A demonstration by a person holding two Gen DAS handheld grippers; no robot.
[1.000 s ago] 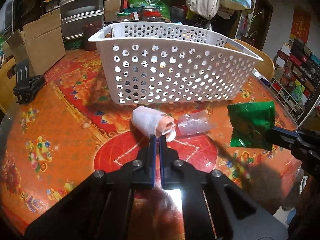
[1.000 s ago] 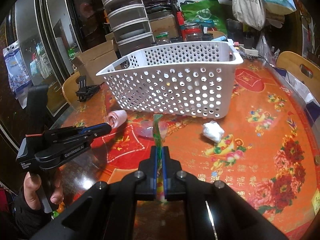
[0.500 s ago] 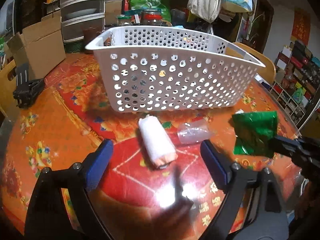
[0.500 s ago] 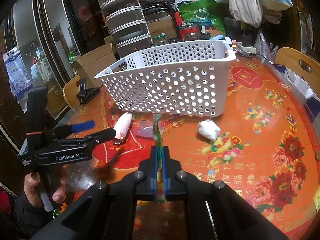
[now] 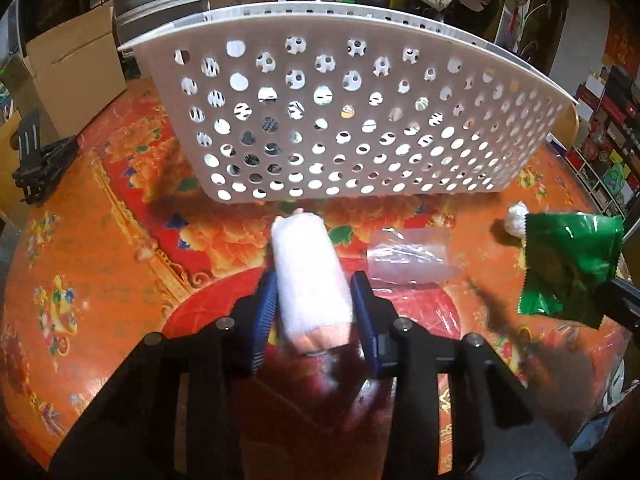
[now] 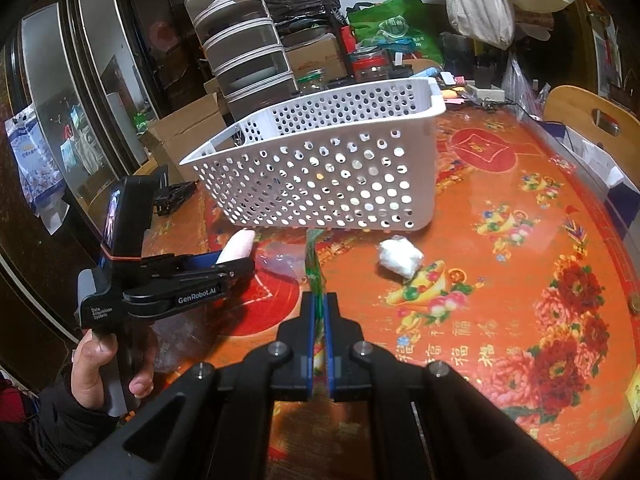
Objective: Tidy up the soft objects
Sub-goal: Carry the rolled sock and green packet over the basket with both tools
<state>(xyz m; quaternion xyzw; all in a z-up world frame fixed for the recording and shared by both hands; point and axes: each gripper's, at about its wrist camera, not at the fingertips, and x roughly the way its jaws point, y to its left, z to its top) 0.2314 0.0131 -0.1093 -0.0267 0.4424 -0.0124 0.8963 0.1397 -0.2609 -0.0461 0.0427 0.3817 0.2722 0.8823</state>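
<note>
Closing from wide open, left claw now brackets white roll, ready for basket; right claw stays clamped on green packet.

This is a lived-in home, most likely a dining room used for storage. The round bench wears a glossy red-and-orange cloth printed with peonies, fruit bowls and gold characters — a festive household covering. A wooden chair back stands at its far edge. Behind it clutter piles up: stacked plastic drawers, cardboard boxes, glass jars, a green shopping bag and a canvas tote hanging above. Dark glass-fronted cabinet doors line one wall, and shelves of small packaged goods fill another corner — nothing industrial anywhere.
</note>
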